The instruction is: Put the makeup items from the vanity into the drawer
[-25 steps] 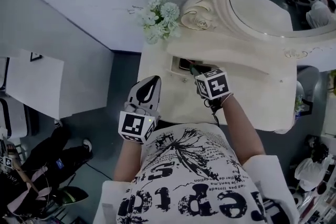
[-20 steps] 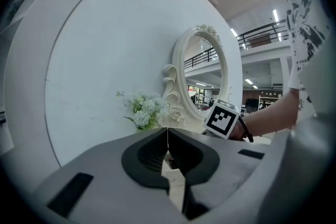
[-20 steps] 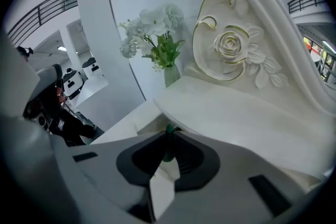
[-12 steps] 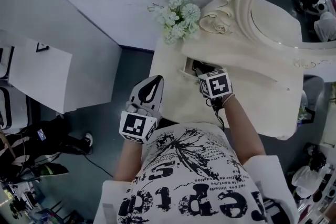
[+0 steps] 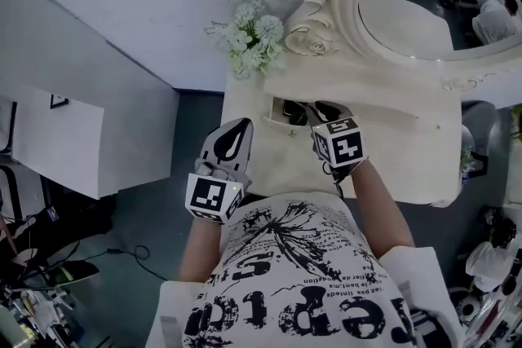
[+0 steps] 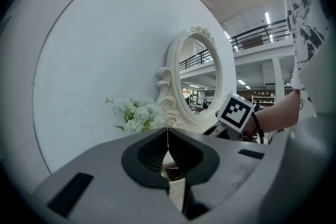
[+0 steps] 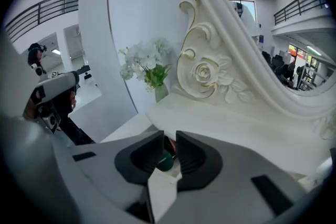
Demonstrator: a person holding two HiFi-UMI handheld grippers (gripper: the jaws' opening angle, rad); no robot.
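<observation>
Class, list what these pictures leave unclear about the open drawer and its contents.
Drawer contents, head view: mostly covered by the right tool, whose jaws have just been opening.
Dark green item, right gripper view: glimpsed in the jaw gap, ungripped, kind unclear.
Reddish item, left gripper view: a sliver behind the shut left tool.

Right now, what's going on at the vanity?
A person stands at a white vanity with tongs in each hand. The right tongs hang over the small open drawer. Their jaws have just been opening to a narrow gap and grip nothing; a green item shows through the gap, seemingly in the drawer. The left tongs are shut and empty, near the vanity's left front corner.
</observation>
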